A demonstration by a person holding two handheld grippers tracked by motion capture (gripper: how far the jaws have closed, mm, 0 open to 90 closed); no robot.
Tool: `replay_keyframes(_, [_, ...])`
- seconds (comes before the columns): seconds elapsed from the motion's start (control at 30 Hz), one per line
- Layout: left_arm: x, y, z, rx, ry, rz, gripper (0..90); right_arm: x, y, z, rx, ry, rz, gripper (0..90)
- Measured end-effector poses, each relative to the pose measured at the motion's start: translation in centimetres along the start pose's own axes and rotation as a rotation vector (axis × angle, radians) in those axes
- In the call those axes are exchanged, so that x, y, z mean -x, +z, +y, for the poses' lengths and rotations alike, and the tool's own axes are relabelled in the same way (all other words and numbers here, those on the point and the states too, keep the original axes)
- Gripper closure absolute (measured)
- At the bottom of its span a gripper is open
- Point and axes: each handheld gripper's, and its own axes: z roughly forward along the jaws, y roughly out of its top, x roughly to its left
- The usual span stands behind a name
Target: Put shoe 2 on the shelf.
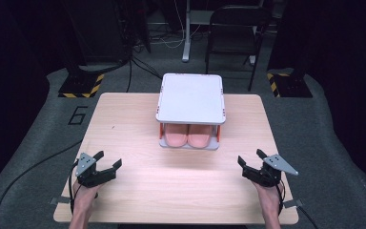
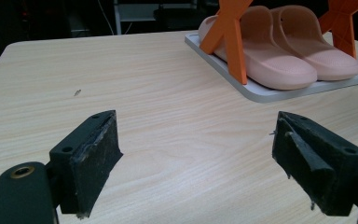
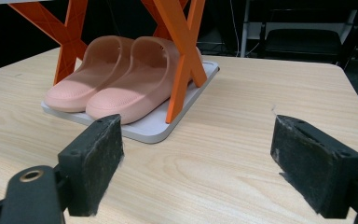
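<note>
Slippers (image 1: 187, 136) paired on rack (image 1: 190, 98) lower shelf, toes forward

A pair of pale pink slippers (image 1: 187, 136) is seen on the lower shelf of a small two-tier rack (image 1: 190, 98), at the middle of the far half of the worktop (image 1: 124, 124). The slippers are set side by side, touching along their inner edges, upright on their soles, with rounded closed toes turned toward the person's side. From the left gripper view (image 2: 279, 51) and the right gripper view (image 3: 121, 79) a smooth, matte, rubbery surface with fine dotted texture on the toes is shown. They are framed by orange X-shaped supports (image 3: 177, 51) on a light grey base tray (image 3: 163, 123).
</note>
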Motion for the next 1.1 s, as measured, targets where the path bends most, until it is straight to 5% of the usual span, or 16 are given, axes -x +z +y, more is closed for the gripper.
replay_keyframes(1.1, [0.05,0.33,-0.45,-0.01,-0.024,0.014,15.3,0.17,0.37,-0.38,-0.029,0.002,0.002,16.2])
